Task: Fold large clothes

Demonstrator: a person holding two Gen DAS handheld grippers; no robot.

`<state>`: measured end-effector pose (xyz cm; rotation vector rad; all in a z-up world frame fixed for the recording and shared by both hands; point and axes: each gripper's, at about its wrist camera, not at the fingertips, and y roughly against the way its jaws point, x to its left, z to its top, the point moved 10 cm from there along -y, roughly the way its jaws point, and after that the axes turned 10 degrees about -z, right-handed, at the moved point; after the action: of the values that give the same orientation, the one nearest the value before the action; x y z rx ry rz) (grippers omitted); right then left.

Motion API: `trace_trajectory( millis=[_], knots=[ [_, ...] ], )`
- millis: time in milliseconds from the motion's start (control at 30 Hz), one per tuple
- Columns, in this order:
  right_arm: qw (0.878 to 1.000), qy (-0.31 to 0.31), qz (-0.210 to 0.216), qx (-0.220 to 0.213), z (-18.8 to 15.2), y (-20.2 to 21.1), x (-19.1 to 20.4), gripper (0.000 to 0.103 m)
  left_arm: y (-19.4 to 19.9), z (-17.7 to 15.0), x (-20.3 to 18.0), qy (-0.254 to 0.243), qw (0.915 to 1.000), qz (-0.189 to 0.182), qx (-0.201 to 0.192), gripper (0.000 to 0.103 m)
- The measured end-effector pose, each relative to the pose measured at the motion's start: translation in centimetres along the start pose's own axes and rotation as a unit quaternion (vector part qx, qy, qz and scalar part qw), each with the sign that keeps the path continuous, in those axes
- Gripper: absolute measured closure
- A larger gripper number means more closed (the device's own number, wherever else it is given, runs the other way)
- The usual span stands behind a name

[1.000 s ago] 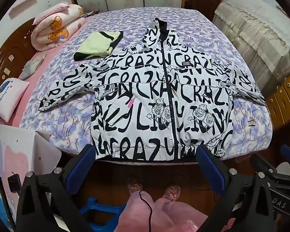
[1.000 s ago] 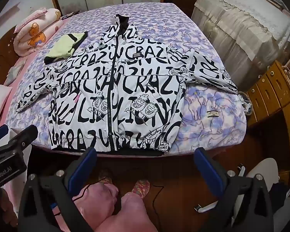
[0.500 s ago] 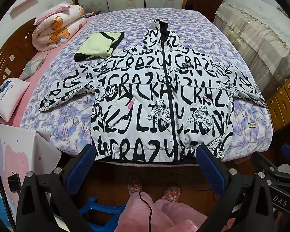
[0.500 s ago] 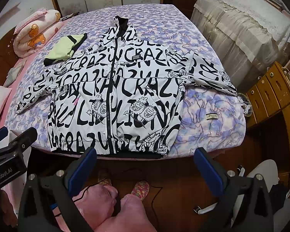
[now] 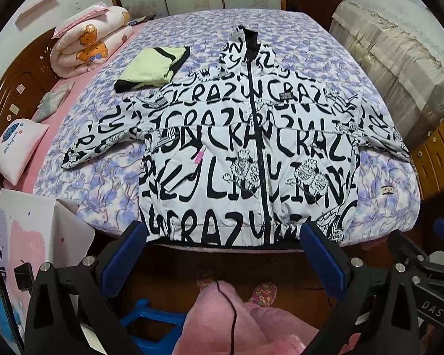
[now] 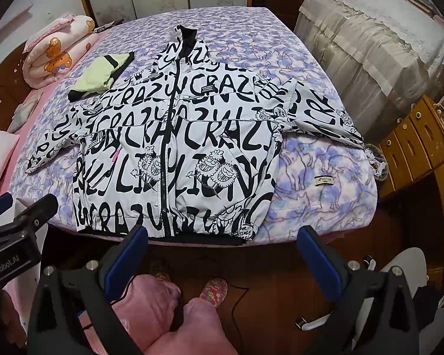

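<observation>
A large white jacket with black lettering point(image 5: 245, 153) point(image 6: 174, 153) lies flat on the bed, zipped, front up, both sleeves spread sideways, its hem at the near bed edge. My left gripper point(image 5: 223, 254) hovers open just short of the hem, near its middle, holding nothing. My right gripper point(image 6: 222, 254) is open too, over the floor in front of the hem's right half. Each gripper shows at the side of the other's view.
A purple floral bedspread point(image 5: 103, 183) covers the bed. A folded green and black garment point(image 5: 154, 68) lies beyond the left sleeve; a rolled pink quilt point(image 5: 88, 47) and pillow point(image 5: 17, 145) sit at left. Wooden drawers point(image 6: 420, 148) stand right. The person's pink-clad legs and slippers point(image 6: 213, 287) are below.
Both grippers have drifted slightly forward toward the bed, so the jacket's hem sits lower and closer in each view. The jacket has not moved.
</observation>
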<state>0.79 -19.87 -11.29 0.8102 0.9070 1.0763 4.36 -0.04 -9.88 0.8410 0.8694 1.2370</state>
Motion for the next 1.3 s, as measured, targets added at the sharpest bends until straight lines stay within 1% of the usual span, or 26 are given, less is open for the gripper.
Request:
trace_trajectory(
  millis=[133, 267, 400, 567, 667, 767, 933, 1033, 1100, 1233, 1300],
  knots=[
    [1.000, 0.006, 0.004, -0.005, 0.1, 0.1, 0.1, 0.002, -0.8, -0.5, -0.2, 0.005, 0.9998, 0.005, 0.017, 0.001],
    [1.000, 0.008, 0.009, -0.011, 1.3, -0.1, -0.1, 0.002, -0.8, 0.3, -0.1, 0.004, 0.9999, 0.003, 0.014, 0.001],
    [1.000, 0.009, 0.013, -0.019, 2.3, -0.3, 0.8, 0.002, -1.1, 1.2, 0.5, 0.006, 0.9998, -0.006, 0.017, 0.001],
    [0.999, 0.021, 0.015, -0.030, 4.1, -0.6, 2.9, 0.002, -2.2, 2.7, 2.9, 0.024, 0.9992, -0.006, 0.031, 0.001],
    [0.999, 0.023, 0.017, -0.029, 5.5, -1.0, 4.7, 0.002, -3.4, 3.8, 5.1, 0.035, 0.9984, -0.013, 0.044, 0.001],
    [0.999, 0.020, 0.019, -0.024, 7.1, -1.7, 7.3, 0.002, -4.3, 5.3, 8.2, 0.043, 0.9979, -0.017, 0.045, 0.001],
    [0.999, 0.020, 0.021, -0.019, 9.5, -2.3, 12.7, 0.002, -6.0, 8.3, 14.4, 0.067, 0.9954, -0.045, 0.052, 0.001],
    [0.999, 0.022, 0.024, -0.020, 10.8, -2.3, 16.1, 0.002, -7.2, 9.7, 18.6, 0.087, 0.9923, -0.062, 0.062, 0.001],
    [0.999, 0.028, 0.021, -0.022, 11.8, -2.4, 18.7, 0.002, -8.1, 10.6, 22.0, 0.112, 0.9885, -0.073, 0.070, 0.001],
    [0.998, 0.052, 0.011, -0.016, 13.5, -3.2, 24.0, 0.002, -10.2, 11.3, 29.0, 0.162, 0.9804, -0.070, 0.087, 0.001],
    [0.998, 0.068, 0.002, -0.009, 14.2, -3.9, 26.5, 0.002, -11.8, 11.4, 33.1, 0.198, 0.9725, -0.073, 0.099, 0.001]
  ],
)
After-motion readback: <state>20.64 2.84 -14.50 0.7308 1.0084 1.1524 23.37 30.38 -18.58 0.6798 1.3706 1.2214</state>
